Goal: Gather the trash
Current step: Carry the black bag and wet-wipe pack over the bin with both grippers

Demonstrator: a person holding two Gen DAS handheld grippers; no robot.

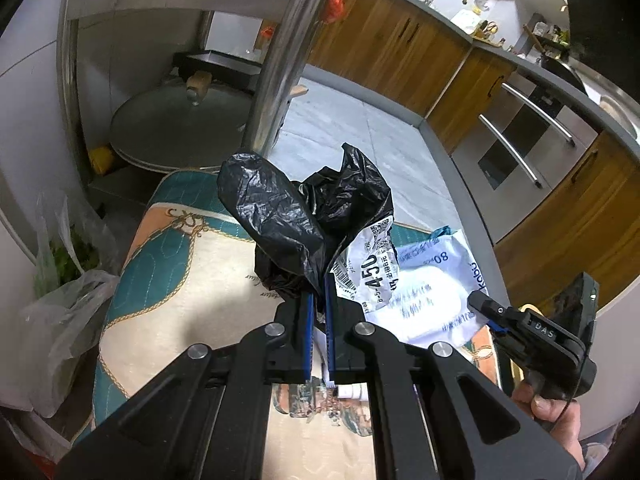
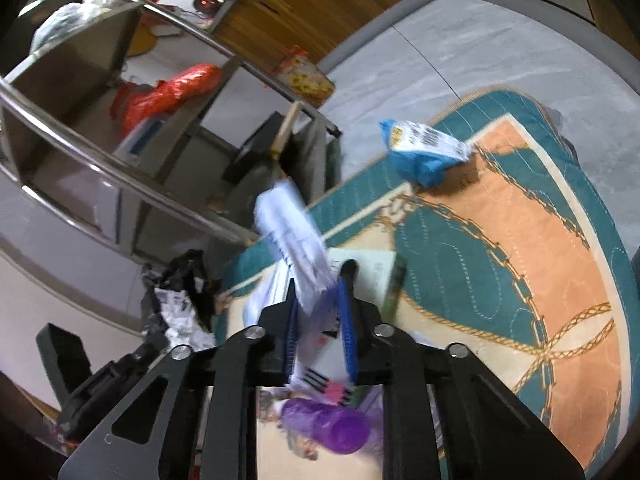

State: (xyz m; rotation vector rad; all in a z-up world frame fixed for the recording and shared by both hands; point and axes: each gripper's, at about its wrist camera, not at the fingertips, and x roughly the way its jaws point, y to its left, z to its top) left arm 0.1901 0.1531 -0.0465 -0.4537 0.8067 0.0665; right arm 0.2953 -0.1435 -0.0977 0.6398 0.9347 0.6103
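In the left wrist view my left gripper (image 1: 319, 297) is shut on a crumpled black plastic bag (image 1: 296, 216) and holds it upright over the patterned rug (image 1: 176, 280). A wrinkled white label (image 1: 370, 264) clings to the bag. To its right lies a white mailer bag (image 1: 432, 292), with my right gripper (image 1: 490, 312) at its edge. In the right wrist view the right gripper (image 2: 320, 300) is shut on that white mailer bag (image 2: 290, 228), which sticks up blurred between the blue pads. A blue snack packet (image 2: 424, 152) lies further off on the rug, and a purple bottle (image 2: 326, 424) lies under the jaws.
A steel rack leg (image 1: 280, 60) rises just behind the black bag, with a pot lid (image 1: 180, 120) on the low shelf. A clear bag of greens (image 1: 60, 280) stands left of the rug. Wooden cabinets (image 1: 400, 52) line the far side of the grey floor (image 1: 352, 128).
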